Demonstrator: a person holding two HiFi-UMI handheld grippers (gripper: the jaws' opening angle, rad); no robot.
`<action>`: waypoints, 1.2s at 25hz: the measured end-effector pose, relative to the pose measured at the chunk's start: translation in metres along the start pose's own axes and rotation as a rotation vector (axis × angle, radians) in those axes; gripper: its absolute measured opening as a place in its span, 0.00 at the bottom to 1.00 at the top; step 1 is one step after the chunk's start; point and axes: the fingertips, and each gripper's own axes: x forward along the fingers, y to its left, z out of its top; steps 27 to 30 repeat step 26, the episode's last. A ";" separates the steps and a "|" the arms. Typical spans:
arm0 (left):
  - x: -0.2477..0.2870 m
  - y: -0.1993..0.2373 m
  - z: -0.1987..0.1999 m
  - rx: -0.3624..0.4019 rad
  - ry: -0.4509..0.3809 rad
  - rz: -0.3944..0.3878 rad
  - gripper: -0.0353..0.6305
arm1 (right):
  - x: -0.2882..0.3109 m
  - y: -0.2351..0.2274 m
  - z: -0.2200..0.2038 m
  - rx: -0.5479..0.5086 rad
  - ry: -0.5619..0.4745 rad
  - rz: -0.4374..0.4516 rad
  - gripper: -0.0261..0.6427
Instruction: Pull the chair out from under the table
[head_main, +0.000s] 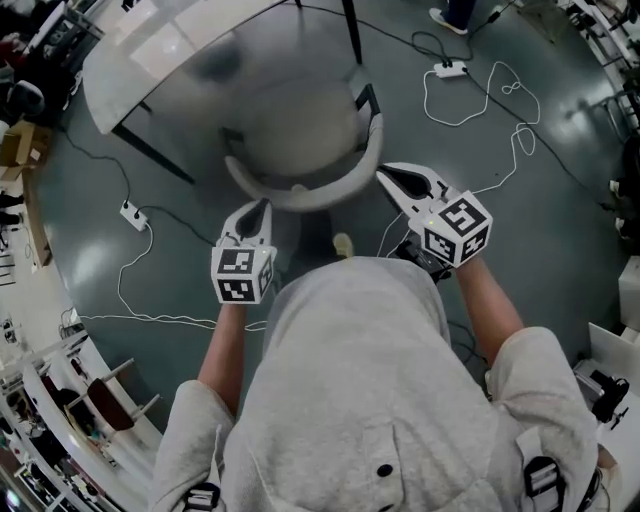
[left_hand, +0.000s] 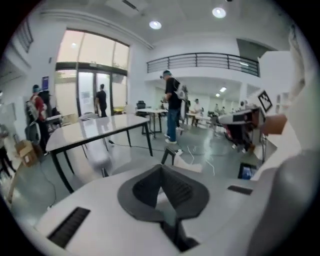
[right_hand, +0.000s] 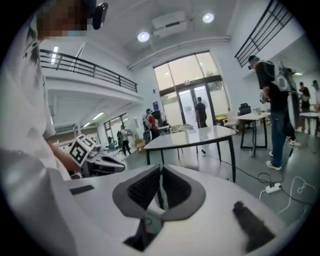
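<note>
Both tongs are closed on nothing, their pads meeting in each gripper view. Only the head view shows the white chair: it stands just beside the counter, its curved backrest towards the person, with the left tongs and right tongs near the backrest's ends. The gripper views look level across the hall at the counter and standing people.

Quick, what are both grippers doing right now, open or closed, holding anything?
Left gripper: closed, nothing between its jaws.
Right gripper: closed, nothing between its jaws.
</note>
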 end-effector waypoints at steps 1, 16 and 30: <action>-0.007 0.003 0.013 -0.048 -0.054 0.053 0.08 | -0.004 -0.003 0.007 0.020 -0.035 -0.037 0.09; -0.047 -0.008 0.073 -0.057 -0.301 0.191 0.08 | -0.014 0.008 0.012 0.066 -0.104 -0.156 0.09; -0.049 -0.005 0.071 -0.055 -0.313 0.191 0.08 | 0.002 0.018 0.015 0.031 -0.092 -0.151 0.09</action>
